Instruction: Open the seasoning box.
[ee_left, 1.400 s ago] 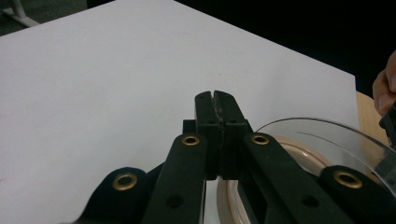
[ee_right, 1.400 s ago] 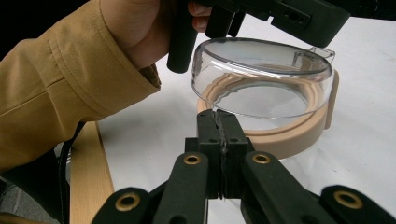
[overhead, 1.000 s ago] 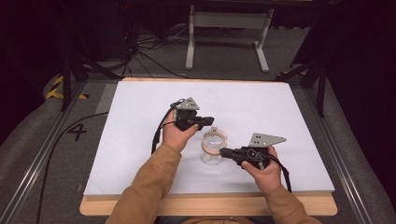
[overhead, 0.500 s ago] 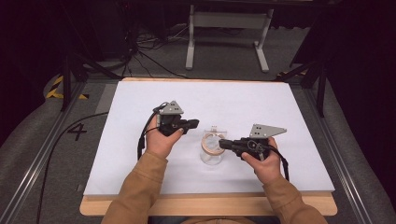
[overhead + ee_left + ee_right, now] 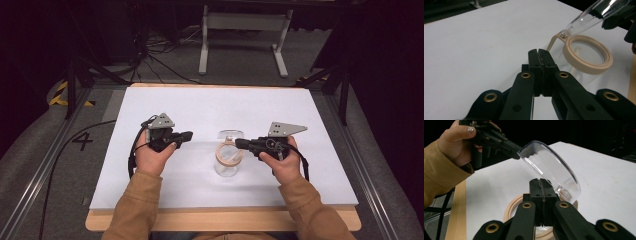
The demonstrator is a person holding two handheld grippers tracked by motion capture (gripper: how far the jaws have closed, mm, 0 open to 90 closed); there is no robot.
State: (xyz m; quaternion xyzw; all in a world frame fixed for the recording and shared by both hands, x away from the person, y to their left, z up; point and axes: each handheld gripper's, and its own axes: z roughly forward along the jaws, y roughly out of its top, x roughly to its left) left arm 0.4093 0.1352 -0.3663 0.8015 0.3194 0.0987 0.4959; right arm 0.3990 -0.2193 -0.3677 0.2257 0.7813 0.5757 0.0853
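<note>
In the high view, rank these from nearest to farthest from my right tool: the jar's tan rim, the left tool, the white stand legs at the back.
1. Tan rim of the jar: just left of the right tool tip.
2. Left tool: farther left, beyond the jar.
3. White stand legs: on the floor past the table's far edge.

Left gripper point(image 5: 539, 53) jaws pressed together, nothing between. Just beyond: clear glass jar with tan rubber rim point(image 5: 587, 56), its clear hinged lid point(image 5: 596, 11) raised, on white counter point(image 5: 479, 37).
</note>
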